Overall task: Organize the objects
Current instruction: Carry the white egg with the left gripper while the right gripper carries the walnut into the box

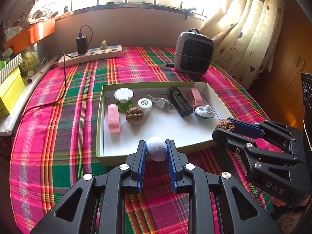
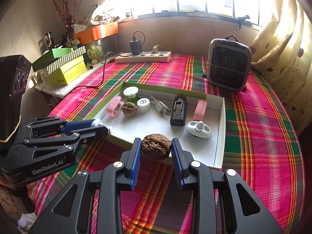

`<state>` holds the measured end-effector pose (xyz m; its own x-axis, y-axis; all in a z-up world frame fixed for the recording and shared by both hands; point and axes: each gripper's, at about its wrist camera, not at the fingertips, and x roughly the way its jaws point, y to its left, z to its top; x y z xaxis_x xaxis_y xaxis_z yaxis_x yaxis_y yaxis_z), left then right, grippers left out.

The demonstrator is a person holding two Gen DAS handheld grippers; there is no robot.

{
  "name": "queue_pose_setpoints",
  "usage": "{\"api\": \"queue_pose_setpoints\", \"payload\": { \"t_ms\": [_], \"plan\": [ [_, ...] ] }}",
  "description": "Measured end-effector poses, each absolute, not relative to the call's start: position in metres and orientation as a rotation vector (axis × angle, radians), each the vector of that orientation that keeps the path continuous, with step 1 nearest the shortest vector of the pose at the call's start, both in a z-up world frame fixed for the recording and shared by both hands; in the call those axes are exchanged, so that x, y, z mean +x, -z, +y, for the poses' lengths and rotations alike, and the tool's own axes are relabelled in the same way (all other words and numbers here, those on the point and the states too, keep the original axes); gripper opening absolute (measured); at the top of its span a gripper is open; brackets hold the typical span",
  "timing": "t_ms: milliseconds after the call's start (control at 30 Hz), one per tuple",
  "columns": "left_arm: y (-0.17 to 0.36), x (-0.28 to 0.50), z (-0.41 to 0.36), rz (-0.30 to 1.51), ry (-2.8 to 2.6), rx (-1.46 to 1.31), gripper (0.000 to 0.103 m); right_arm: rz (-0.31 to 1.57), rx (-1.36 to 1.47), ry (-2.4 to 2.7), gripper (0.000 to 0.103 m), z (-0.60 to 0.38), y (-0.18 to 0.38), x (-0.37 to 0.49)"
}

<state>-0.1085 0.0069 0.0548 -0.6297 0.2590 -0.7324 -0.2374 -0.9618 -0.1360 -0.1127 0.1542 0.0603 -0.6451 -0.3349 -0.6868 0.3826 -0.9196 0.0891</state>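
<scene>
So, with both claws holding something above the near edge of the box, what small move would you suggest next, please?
Probably carry the right claw forward over the white box floor: its walnut hangs at the near rim, and bare floor lies just ahead.

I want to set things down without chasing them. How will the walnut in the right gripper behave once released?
The walnut looks rounded, so it would probably roll a little on release. Its wrinkled shell likely gives the ribbed blue fingers of the right gripper good purchase, so slipping seems unlikely. It looks hard and probably light.
</scene>
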Motion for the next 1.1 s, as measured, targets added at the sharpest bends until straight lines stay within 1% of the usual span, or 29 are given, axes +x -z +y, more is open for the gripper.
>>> {"api": "queue_pose_setpoints", "payload": {
  "t_ms": [367,800,1100],
  "plan": [
    [-0.049,-0.131,0.008,-0.034,-2.615,-1.191,0.020,0.093,1.047,2.534,0.032,0.151,-0.061,-0.143],
    [-0.032,-0.153,0.010,-0.014,-2.592,-1.249,0.020,0.070,1.132,2.453,0.032,0.144,-0.043,-0.184],
    [-0.025,-0.160,0.012,-0.016,-2.579,-1.267,0.020,0.092,1.168,2.427,0.032,0.140,-0.032,-0.198]
  ]
}}
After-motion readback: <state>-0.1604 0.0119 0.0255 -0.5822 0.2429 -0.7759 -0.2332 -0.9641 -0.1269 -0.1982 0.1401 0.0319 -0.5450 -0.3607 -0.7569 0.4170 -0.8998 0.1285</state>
